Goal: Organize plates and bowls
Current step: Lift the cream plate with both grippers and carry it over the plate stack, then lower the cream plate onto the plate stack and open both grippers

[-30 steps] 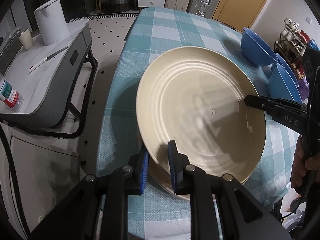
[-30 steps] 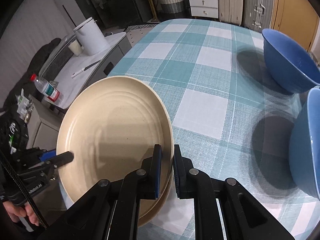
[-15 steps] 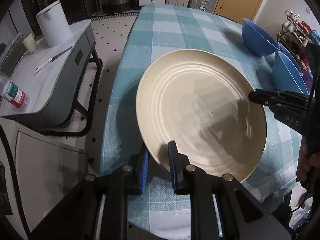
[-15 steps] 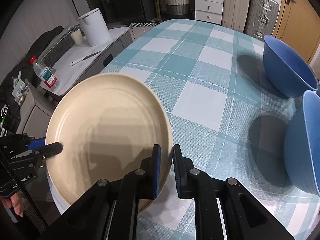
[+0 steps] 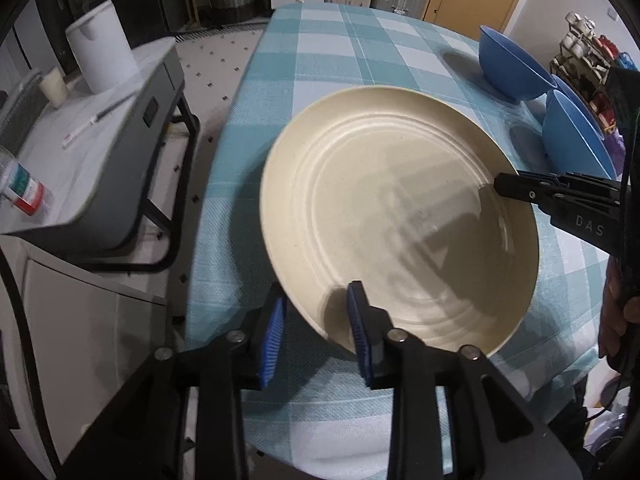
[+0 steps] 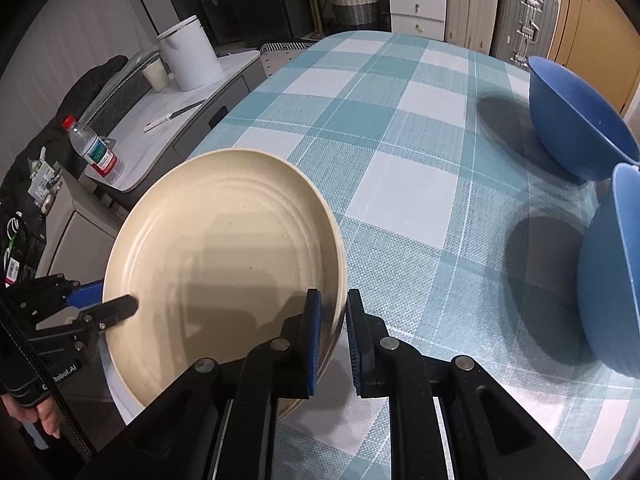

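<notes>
Plate [image 5: 400, 216]: cream, tilted above checked bench [image 5: 340, 52].
Left gripper [image 5: 316, 336]: jaws just opening, rim between, loose.
Right gripper [image 6: 332, 340]: jaws pinching plate rim.
Bowls [image 6: 576, 120]: blue, two.

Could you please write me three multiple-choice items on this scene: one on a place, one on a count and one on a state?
1. Where do the blue bowls stand?
A. On the checked tablecloth
B. On the side table
C. On the floor

2. How many blue bowls are there?
A. One
B. Two
C. Four

3. What is the right gripper doing?
A. Hanging wide open over a bowl
B. Shut on the cream plate's rim
C. Holding a bottle

Answers: 1 A, the blue bowls rest on the tablecloth; 2 B, one far, one near; 3 B, the right gripper has its pads on the cream plate.
</notes>
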Tool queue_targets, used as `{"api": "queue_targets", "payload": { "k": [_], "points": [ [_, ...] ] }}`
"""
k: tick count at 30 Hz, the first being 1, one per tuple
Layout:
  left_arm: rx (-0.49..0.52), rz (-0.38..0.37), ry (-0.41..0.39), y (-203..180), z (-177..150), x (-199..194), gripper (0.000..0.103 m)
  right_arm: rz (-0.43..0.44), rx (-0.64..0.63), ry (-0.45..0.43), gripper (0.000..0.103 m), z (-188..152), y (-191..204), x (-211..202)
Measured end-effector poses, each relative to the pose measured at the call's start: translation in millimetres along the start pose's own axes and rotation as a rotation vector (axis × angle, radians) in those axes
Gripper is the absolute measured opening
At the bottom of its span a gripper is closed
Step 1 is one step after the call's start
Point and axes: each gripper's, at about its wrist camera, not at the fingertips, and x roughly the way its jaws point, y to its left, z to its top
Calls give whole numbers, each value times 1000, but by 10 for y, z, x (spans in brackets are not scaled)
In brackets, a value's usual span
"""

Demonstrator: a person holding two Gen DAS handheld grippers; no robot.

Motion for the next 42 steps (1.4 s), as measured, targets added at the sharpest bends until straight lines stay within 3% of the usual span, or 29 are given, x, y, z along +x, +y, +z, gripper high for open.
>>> {"api": "queue_targets", "payload": {
  "k": [7,13,18,24,34,42],
  "points": [
    [-19,-17,3,32,-12,-14,31,20,14,-1,13,-9,-29,7],
    [-51,-81,12,44,-76,-7,32,32,29,-6,14,-24,-46,11],
    [-51,-96,9,7,-117,-40,36,0,4,-13,22,-28,-29,21],
    [-70,-118,10,9,-121,5,38,0,5,-2,26,-40,-26,54],
    [-68,-105,21,-6,-68,47,39,25,30,55,29,16,39,115],
    [-70,-83,27,-4,123,125,39,19,55,47,28,117,-17,155]
  ]
}}
